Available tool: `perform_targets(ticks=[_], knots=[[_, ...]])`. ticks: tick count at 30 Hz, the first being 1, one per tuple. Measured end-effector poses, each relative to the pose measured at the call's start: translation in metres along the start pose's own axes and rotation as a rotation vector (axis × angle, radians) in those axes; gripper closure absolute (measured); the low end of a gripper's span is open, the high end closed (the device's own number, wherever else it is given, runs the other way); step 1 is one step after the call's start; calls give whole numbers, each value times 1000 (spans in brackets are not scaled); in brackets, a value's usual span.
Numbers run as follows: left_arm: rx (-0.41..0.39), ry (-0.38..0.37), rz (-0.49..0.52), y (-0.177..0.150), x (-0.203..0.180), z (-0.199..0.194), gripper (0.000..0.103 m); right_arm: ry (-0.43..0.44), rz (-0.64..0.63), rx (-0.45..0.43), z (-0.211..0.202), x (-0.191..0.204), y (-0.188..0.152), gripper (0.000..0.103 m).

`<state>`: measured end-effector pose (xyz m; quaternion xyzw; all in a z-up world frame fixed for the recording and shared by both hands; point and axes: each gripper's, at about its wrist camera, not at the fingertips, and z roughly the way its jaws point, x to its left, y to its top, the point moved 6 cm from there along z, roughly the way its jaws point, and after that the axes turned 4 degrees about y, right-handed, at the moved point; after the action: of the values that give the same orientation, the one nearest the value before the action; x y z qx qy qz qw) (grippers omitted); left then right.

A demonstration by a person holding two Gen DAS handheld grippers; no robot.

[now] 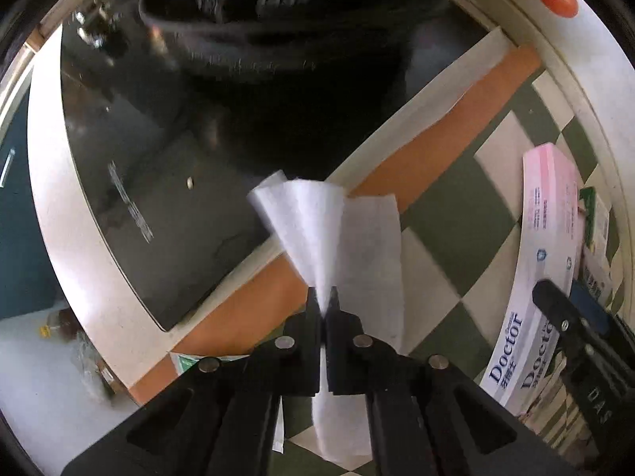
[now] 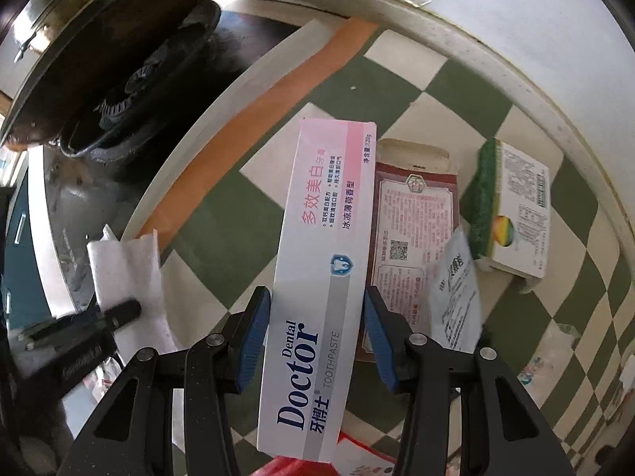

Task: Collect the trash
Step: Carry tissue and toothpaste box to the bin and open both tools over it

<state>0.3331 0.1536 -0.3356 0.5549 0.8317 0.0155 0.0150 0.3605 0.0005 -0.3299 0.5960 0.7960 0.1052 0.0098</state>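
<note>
Collection has only begun. The left gripper [image 1: 325,297] is pinched tight on a white paper tissue [image 1: 317,230] that fans out beyond its tips. The right gripper [image 2: 315,309] straddles a long white-and-pink toothpaste box [image 2: 317,277], its blue pads seemingly pressing the sides. Just right of it lie a red leaflet box [image 2: 412,214], a green-edged carton [image 2: 512,206] and probably a crumpled wrapper [image 2: 456,289], all uncollected.

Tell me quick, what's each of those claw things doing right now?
Left gripper: closed, pinching the white tissue.
Right gripper: closed on the toothpaste box, blue pads against both sides.
</note>
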Motion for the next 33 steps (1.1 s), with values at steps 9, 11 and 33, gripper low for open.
perform_targets(ticks=[9, 11, 33], knots=[[-200, 22, -18, -44, 45, -115, 103, 108, 27, -75, -60, -7, 3, 54], [-241, 18, -44, -62, 68, -143, 103, 143, 25, -101, -75, -2, 3, 54], [-233, 85, -447, -218, 435, -111, 103, 407, -263, 37, -32, 343, -155, 54]])
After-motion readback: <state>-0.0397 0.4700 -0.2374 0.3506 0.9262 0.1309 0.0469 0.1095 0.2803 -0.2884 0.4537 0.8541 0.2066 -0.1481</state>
